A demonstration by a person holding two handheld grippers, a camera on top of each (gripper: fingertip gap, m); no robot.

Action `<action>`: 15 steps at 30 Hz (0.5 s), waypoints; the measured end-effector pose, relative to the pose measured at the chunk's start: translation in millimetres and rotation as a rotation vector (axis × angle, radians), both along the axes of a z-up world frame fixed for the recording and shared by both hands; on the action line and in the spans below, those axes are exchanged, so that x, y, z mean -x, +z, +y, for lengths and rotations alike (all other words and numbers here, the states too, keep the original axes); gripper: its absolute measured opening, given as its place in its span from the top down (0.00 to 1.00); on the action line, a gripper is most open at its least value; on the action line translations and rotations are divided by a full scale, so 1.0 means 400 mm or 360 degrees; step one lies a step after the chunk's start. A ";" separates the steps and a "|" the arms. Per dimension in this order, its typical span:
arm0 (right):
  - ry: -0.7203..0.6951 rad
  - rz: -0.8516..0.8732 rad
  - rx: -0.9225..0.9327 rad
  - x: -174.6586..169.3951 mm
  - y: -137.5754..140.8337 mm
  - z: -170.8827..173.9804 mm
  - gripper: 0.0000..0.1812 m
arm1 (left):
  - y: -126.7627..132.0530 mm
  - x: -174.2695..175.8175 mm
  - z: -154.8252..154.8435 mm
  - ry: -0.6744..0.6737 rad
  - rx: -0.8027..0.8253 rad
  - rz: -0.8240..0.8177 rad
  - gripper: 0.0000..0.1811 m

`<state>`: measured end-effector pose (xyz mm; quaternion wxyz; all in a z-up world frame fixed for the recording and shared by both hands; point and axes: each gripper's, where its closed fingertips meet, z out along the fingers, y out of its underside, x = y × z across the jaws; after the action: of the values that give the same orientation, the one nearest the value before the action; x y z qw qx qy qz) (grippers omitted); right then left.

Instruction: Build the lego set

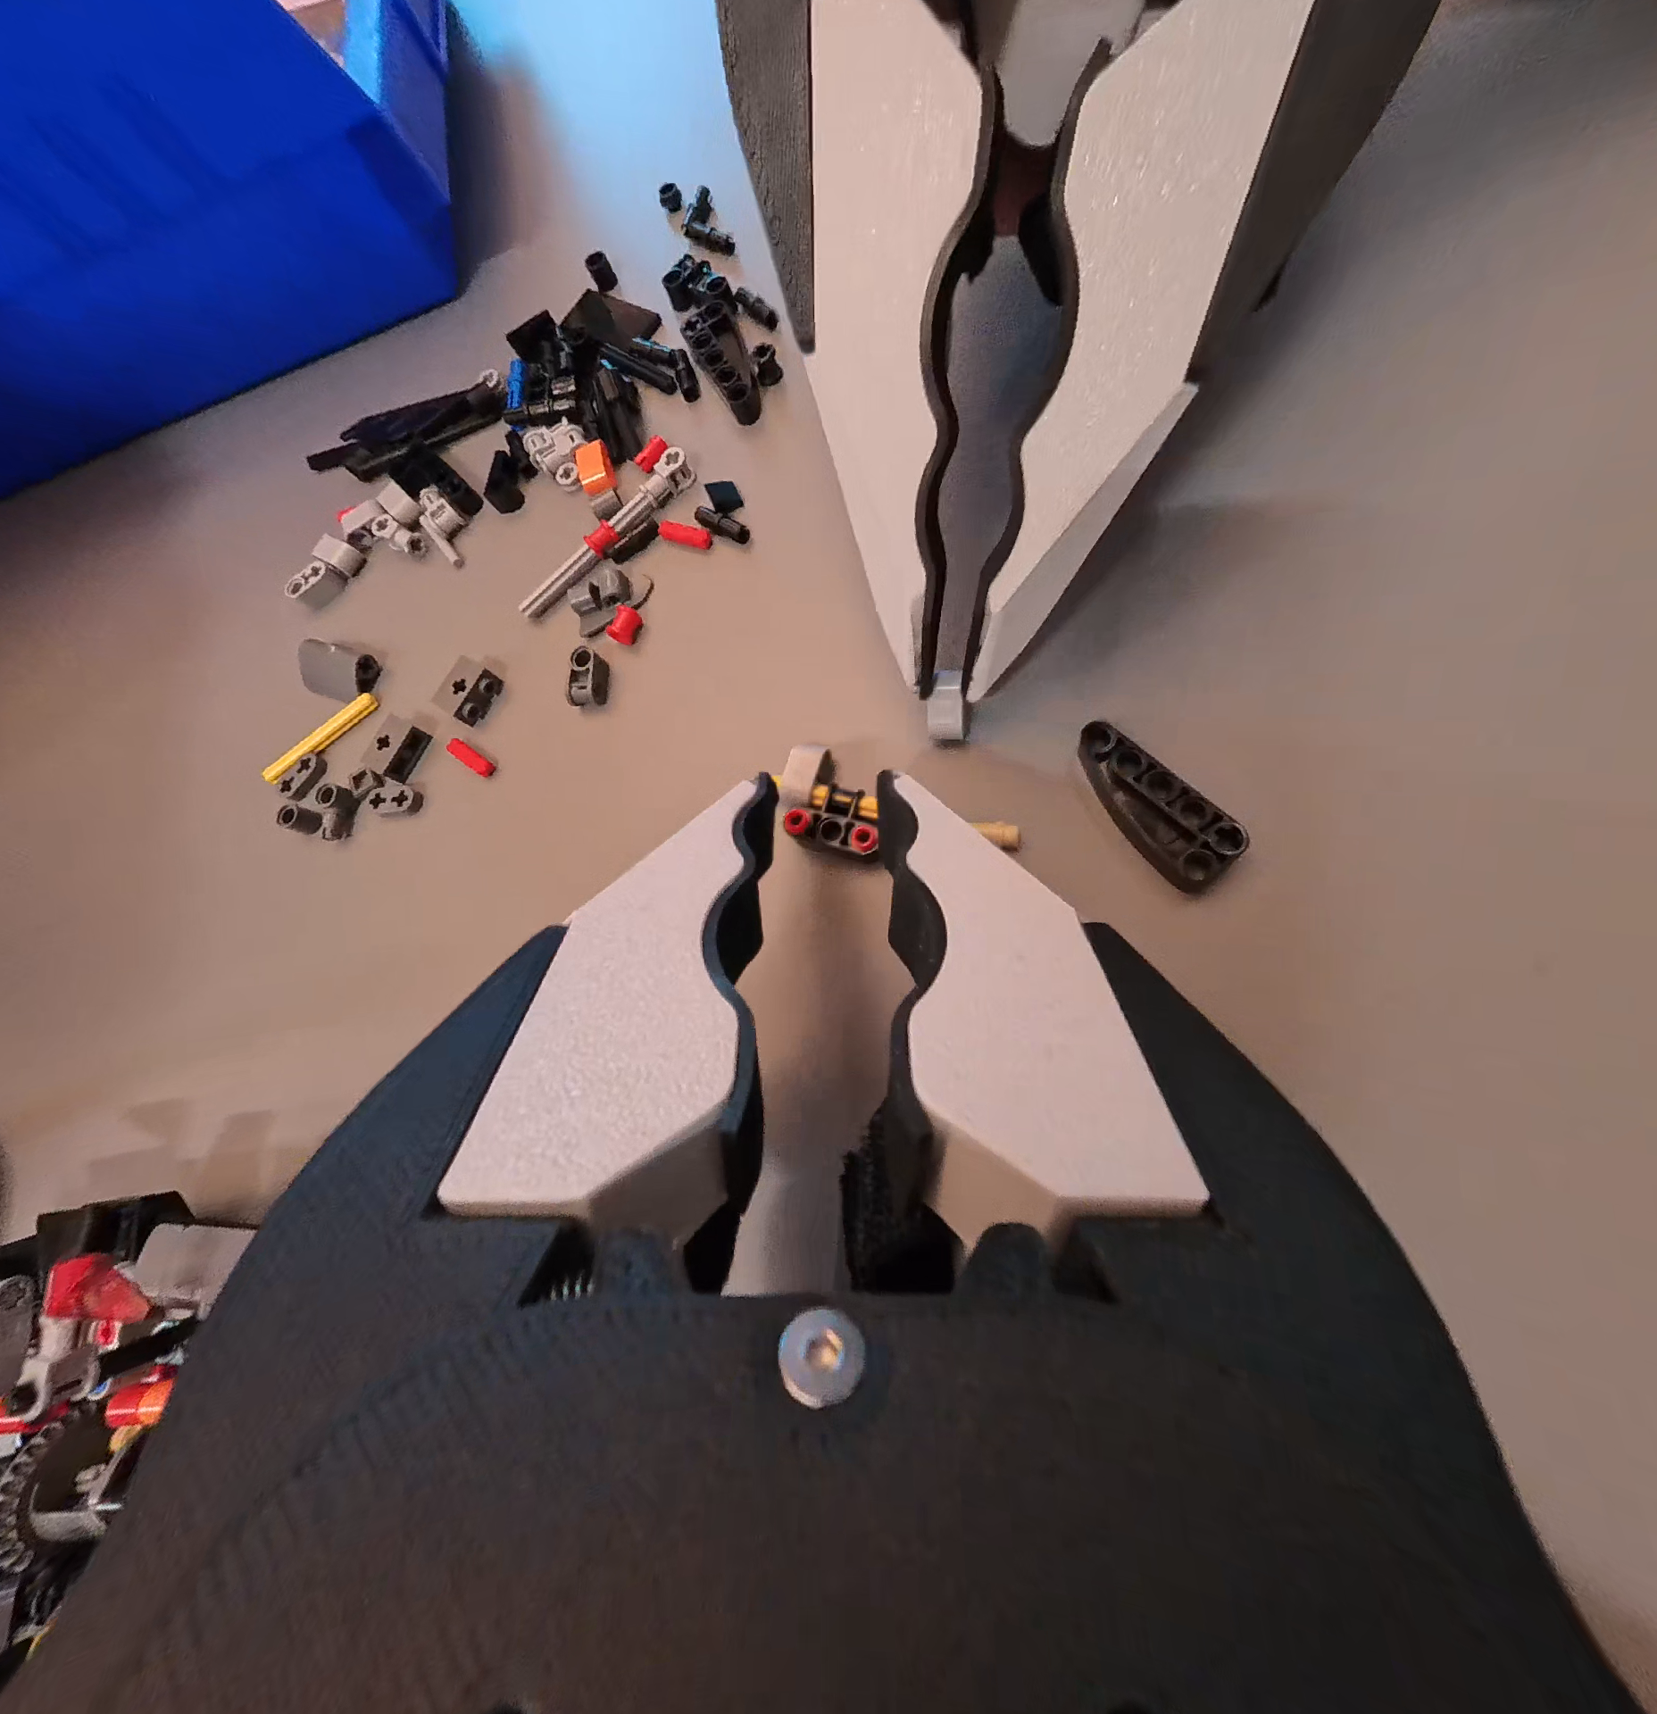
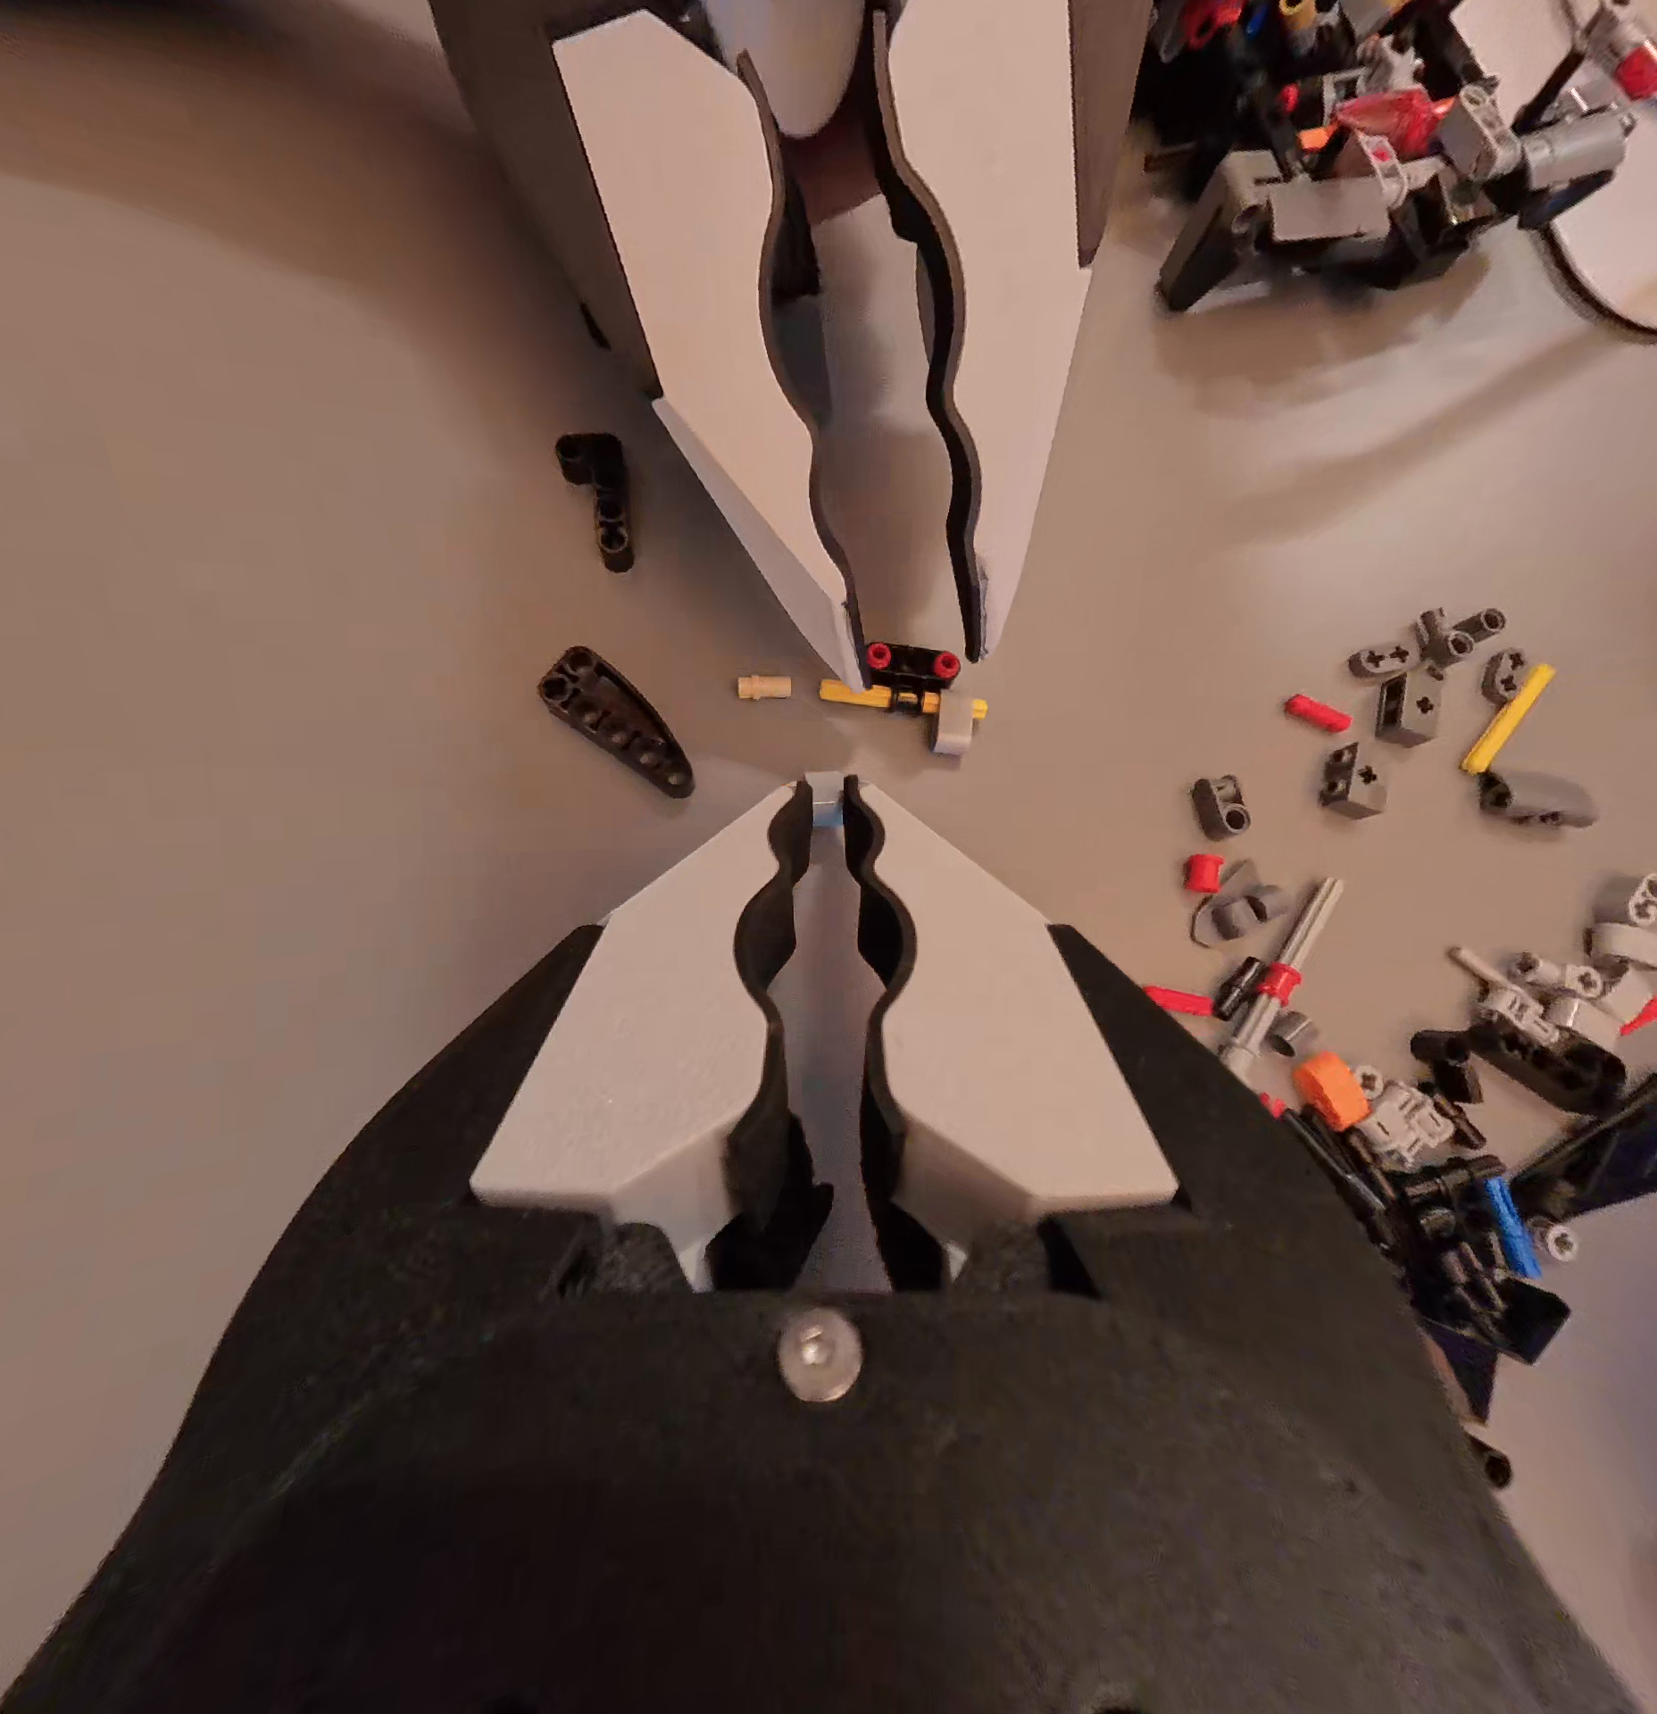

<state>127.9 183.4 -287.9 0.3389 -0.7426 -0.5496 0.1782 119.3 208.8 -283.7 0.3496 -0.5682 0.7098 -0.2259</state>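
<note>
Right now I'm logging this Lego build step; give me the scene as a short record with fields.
left gripper: fingers around small black beam with two red pins; contact unclear
right gripper: shut on small light grey Lego piece
between grippers: yellow axle with grey connector
loose nearby: tan pin, black curved beam with holes
surface: grey tabletop

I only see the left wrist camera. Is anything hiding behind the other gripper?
Observer: Yes. A black L-shaped beam lies flat on the table there, and the right gripper blocks it from your camera.
Operator: Where does the yellow stick go behind my jaws?
Observer: The yellow axle pokes out past them and stops just short of the tan pin. The two are not touching.
</note>
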 end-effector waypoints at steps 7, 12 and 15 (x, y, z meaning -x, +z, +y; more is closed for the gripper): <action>-0.0010 -0.0029 0.0033 -0.009 -0.019 0.003 0.97 | -0.001 0.007 0.013 0.0032 0.0001 0.0005 0.89; 0.0024 -0.0036 0.0031 -0.001 -0.021 0.000 0.97 | -0.014 0.009 0.011 0.0017 0.0007 0.0026 0.90; 0.0043 -0.0055 0.0029 0.005 -0.017 -0.003 0.97 | -0.018 0.006 0.005 0.0002 0.0015 0.0030 0.90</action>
<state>126.0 182.3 -294.8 0.3203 -0.7411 -0.5636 0.1750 116.9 210.7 -290.7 0.3404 -0.5724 0.7117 -0.2235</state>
